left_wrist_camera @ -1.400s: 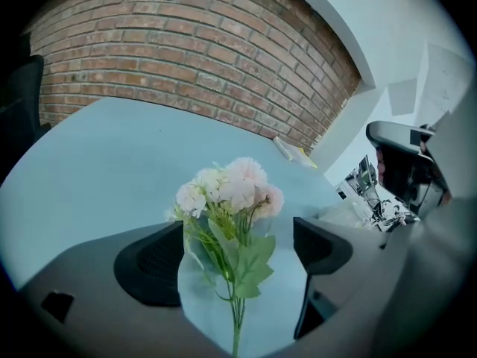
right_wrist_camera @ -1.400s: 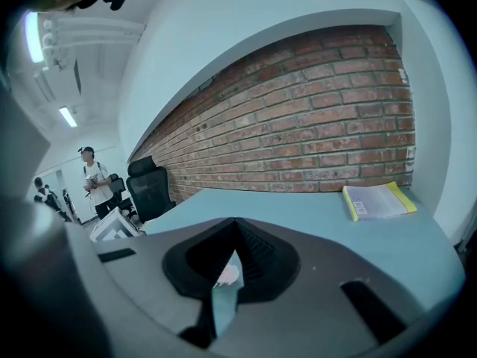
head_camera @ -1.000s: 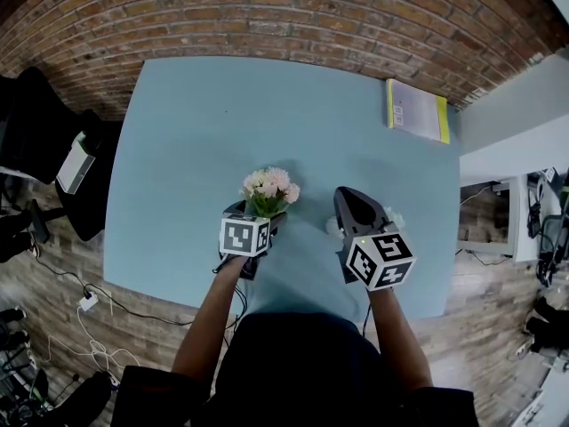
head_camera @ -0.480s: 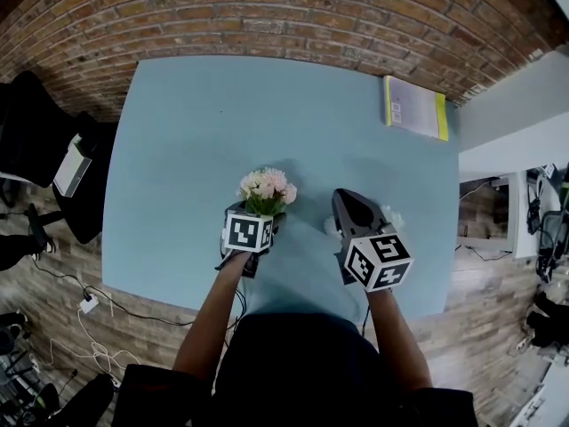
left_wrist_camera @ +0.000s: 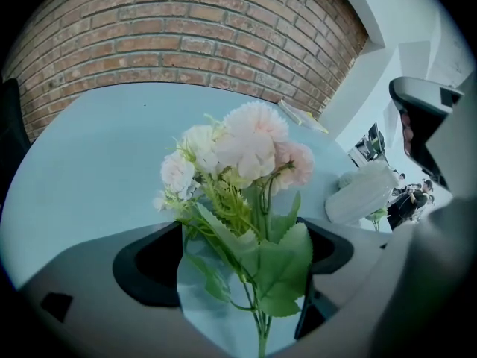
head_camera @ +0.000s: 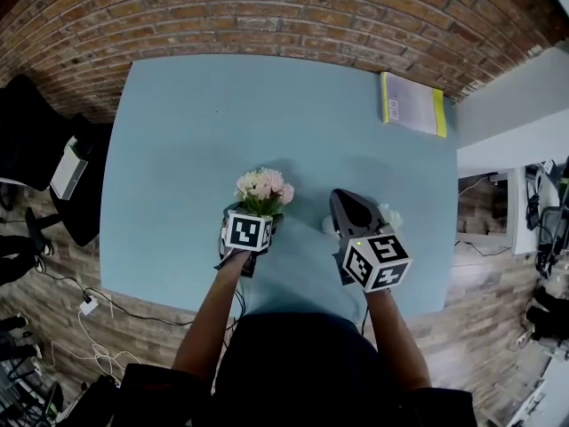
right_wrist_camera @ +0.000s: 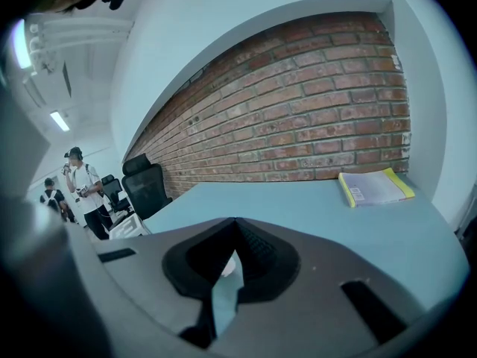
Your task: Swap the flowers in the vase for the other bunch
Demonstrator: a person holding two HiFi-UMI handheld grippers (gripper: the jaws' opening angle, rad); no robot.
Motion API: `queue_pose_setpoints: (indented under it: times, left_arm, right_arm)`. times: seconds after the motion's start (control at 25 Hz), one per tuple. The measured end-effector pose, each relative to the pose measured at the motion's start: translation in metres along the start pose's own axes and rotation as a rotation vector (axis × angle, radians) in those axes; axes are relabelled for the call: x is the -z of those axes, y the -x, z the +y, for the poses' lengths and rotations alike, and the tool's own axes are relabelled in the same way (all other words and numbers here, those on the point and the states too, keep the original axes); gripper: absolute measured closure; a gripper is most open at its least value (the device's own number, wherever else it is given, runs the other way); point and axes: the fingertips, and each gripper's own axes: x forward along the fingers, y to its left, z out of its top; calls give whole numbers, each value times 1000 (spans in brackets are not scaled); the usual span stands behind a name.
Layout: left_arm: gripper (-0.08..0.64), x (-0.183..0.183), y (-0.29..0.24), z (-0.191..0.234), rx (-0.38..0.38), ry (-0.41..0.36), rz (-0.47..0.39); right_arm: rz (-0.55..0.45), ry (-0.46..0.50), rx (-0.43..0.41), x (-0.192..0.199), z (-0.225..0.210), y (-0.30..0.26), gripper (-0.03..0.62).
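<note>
A bunch of pale pink flowers [head_camera: 262, 188] with green leaves [left_wrist_camera: 246, 151] points forward over the light blue table [head_camera: 231, 114]. Its stems and leaves run between the fingers of my left gripper [head_camera: 249, 229], which is shut on them [left_wrist_camera: 257, 274]. My right gripper [head_camera: 351, 207] hovers to the right over the table's near part, jaws shut and empty [right_wrist_camera: 235, 222]. White bits [head_camera: 389, 216] peek out on both sides of it. In the left gripper view a white oblong thing [left_wrist_camera: 361, 192] lies there with a small green sprig; I cannot tell whether it is the vase or the other bunch.
A yellow-edged book [head_camera: 413, 105] lies at the table's far right corner by the brick wall [head_camera: 284, 16]. A black office chair [head_camera: 36, 140] stands off the table's left side. People [right_wrist_camera: 82, 189] stand far off in the right gripper view.
My left gripper has sunk a little with the pink bunch in it. The right gripper has stayed where it was.
</note>
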Motion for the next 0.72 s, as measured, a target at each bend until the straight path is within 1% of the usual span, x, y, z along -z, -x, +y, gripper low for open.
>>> queue_pose_setpoints:
  times: [0.28,0.72]
  left_arm:
    - [101,2,-5,5,-49,-10,24]
    - [104,6,-7,7,-98,-36,54]
  right_arm:
    - [15,0,4,3,-4,-1,580]
    - [24,-4,5,7,-5,-2,580]
